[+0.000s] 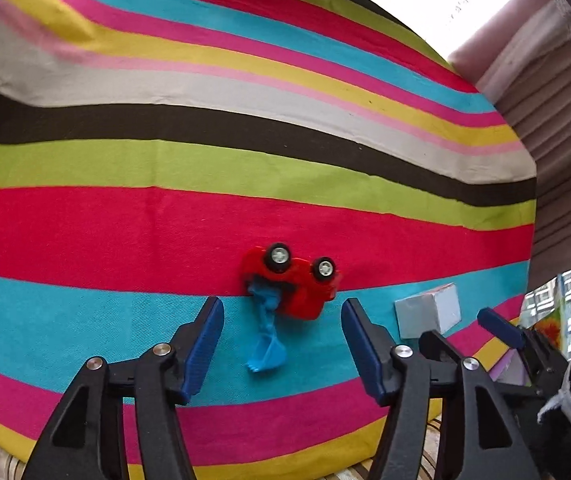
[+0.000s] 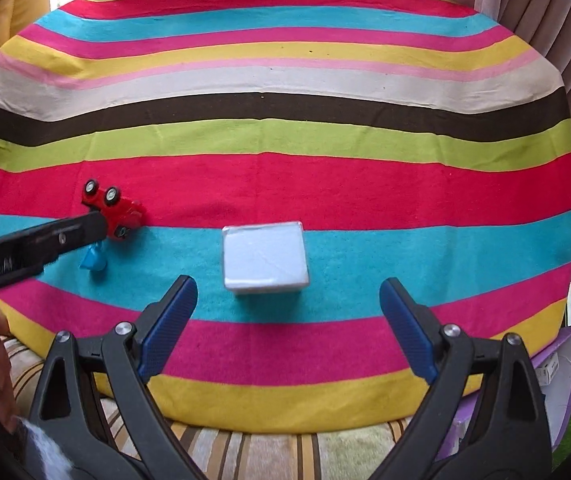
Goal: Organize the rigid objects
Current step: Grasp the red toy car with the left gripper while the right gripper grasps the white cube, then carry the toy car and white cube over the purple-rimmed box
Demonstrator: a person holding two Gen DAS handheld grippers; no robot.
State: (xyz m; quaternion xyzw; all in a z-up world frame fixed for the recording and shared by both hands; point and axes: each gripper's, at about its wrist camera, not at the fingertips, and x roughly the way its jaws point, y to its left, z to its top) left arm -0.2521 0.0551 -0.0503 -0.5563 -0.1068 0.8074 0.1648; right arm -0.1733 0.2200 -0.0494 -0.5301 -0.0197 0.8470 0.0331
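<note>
Stripy cloth (image 2: 285, 184) on a round table, with toys to tidy.

On the left, I see the red toy digger (image 1: 293, 280) lying upside down, wheels up, blue scoop near me. My left gripper (image 1: 281, 344) is open around it, not touching. To the right sits the pale box (image 2: 263, 256). My right gripper (image 2: 287, 328) hangs open, empty. I think the tipped digger could roll or slip when squeezed.

Red toy digger (image 1: 291, 282) tipped wheels-up with its blue scoop arm outstretched, pale silver-taped box (image 2: 265, 256) upright well beside it, both on the striped cloth (image 2: 285, 128)
</note>
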